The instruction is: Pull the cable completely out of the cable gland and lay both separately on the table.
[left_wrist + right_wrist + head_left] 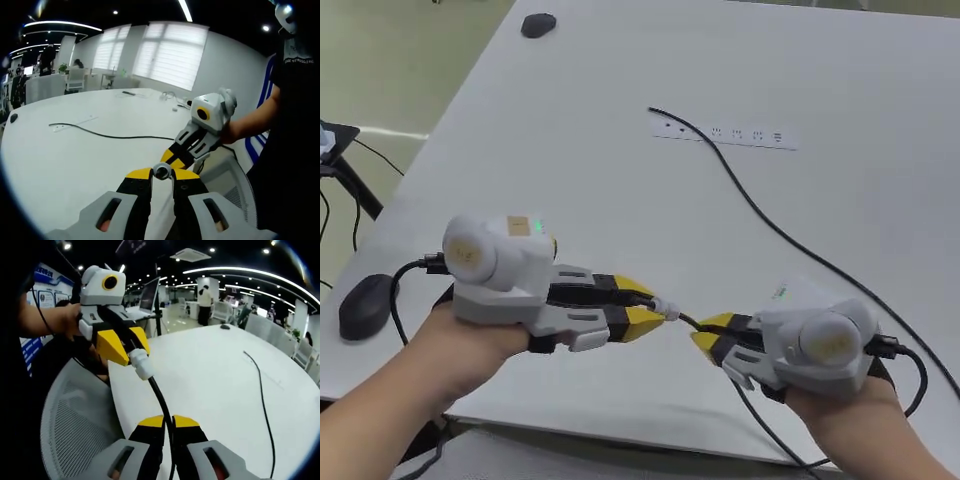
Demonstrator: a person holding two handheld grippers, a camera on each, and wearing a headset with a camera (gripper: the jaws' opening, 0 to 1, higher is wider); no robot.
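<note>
Little writing could be read: the white print on the person's dark shirt (300, 60) and the blue lettering on a wall poster (47, 273) were too small to make out, as were the marks on the white power strip (725, 133). The left gripper (655, 312) had its yellow jaws pinched on the white cable gland (140, 363), held in the air over the near edge of the table (620, 190). The black cable (161, 400) ran out of the gland straight into the right gripper (708, 336), whose jaws were clamped narrowly on it. The cable then trailed across the table past the power strip. A dark mouse (538, 24) lay far off, a second mouse (365, 306) near the left edge, and a mesh chair (75, 435) stood below the grippers.
</note>
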